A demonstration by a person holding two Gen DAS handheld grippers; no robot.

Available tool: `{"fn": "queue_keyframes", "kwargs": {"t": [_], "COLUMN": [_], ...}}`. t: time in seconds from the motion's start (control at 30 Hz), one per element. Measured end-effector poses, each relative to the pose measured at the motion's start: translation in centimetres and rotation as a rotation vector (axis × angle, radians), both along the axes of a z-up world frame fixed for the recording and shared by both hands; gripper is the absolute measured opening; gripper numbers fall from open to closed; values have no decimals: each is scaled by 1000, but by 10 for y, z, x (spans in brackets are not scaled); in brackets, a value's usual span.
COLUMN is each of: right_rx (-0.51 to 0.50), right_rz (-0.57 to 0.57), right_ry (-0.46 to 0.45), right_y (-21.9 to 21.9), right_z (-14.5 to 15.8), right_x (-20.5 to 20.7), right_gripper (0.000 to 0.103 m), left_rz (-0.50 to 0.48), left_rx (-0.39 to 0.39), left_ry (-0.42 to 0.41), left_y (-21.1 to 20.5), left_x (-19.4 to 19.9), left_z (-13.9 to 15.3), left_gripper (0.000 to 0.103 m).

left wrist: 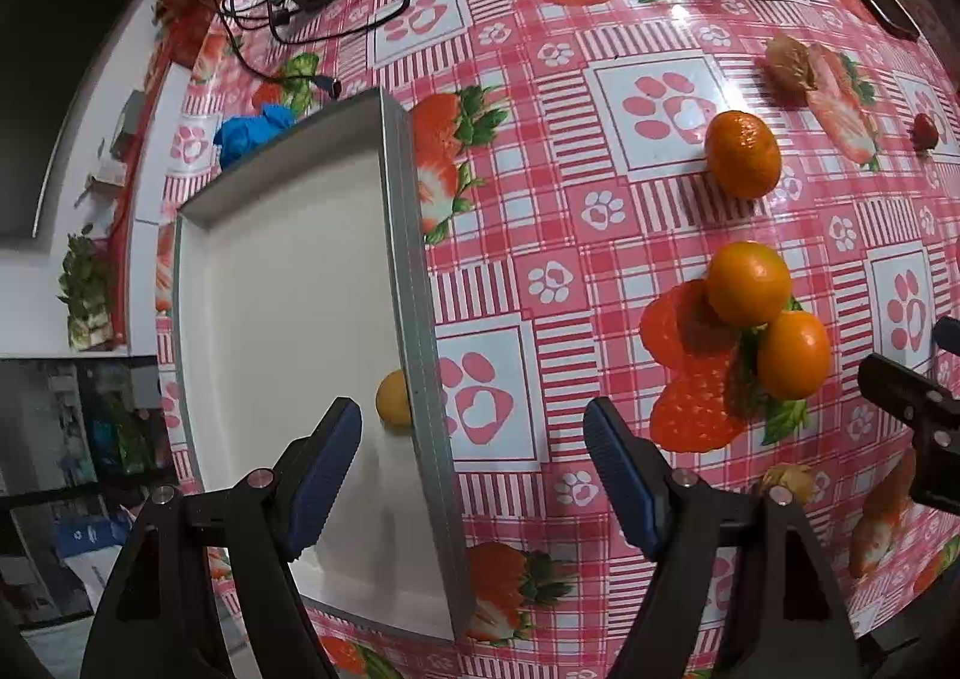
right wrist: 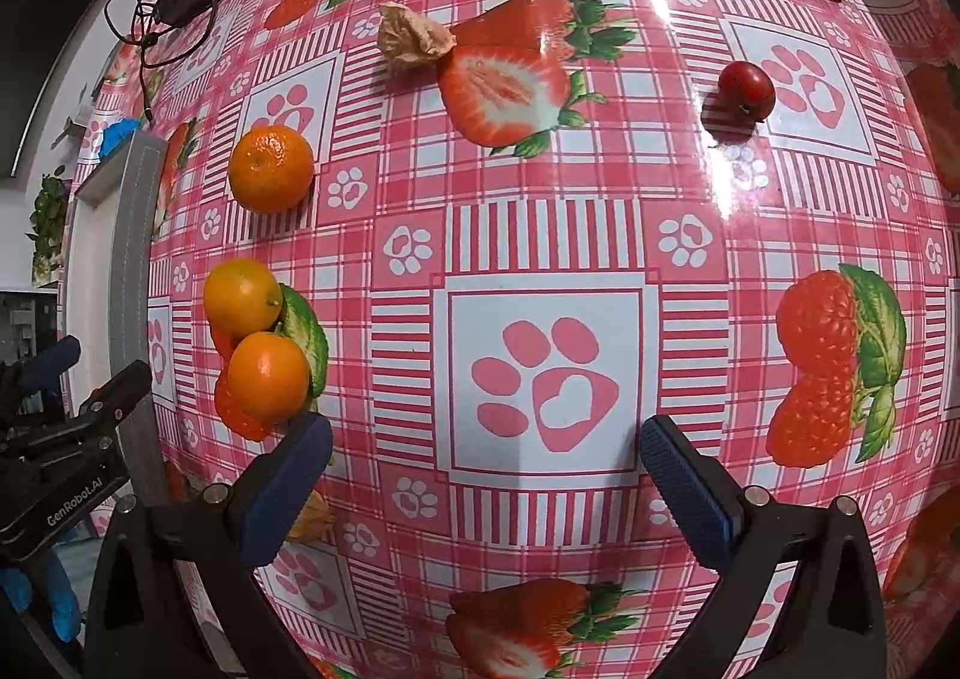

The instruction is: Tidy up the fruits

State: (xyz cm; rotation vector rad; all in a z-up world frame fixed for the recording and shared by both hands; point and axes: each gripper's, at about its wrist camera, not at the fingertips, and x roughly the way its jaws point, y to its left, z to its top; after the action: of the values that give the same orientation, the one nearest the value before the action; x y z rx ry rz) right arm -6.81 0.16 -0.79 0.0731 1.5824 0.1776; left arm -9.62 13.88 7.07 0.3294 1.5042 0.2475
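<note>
A: Biggest first?
B: One strawberry-print tablecloth (right wrist: 540,235), one white tray (left wrist: 288,283) at its left edge.
A: Then fruit, counted?
B: Four oranges on the cloth (left wrist: 742,153), a fifth in the tray (left wrist: 393,406), one small red fruit (right wrist: 746,87).
A: Tongs?
B: Left gripper (left wrist: 474,475) released, straddling the tray wall; right gripper (right wrist: 486,490) released over bare cloth.

Checked tablecloth (right wrist: 540,235) carries oranges (right wrist: 271,168), tray (left wrist: 414,319), cherry tomato (right wrist: 746,87).

Bench cover (right wrist: 540,235): glossy, smooth plastic sheeting, glare seen. Tray (left wrist: 288,283): matt white inside, grey rim. Mandarin (right wrist: 271,168): dimpled peel. Husk (right wrist: 414,39): papery, crinkled. Gripper pads (right wrist: 690,481): ribbed.
</note>
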Motion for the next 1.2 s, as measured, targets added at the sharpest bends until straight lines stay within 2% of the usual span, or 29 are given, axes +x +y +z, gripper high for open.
{"fn": "queue_keyframes", "kwargs": {"t": [0.57,0.73,0.9,1.0,1.2], "right_rx": [-3,-5,-8,-9,-17], "right_rz": [0,3,4,5,-10], "right_ry": [-1,0,0,0,-10], "right_y": [1,1,0,0,-2], "right_z": [0,0,-1,-1,-1], "right_x": [0,0,0,1,1], "right_gripper": [103,103,103,103,103], "left_rz": [-10,-35,-31,-18,-10], "left_rx": [13,66,73,37,-130], "left_ry": [-7,-12,-18,-13,9], "left_y": [-1,-3,-2,0,-2], "left_x": [-2,-2,-1,0,5], "left_z": [2,3,4,4,2], "left_gripper": [80,80,80,80,80]}}
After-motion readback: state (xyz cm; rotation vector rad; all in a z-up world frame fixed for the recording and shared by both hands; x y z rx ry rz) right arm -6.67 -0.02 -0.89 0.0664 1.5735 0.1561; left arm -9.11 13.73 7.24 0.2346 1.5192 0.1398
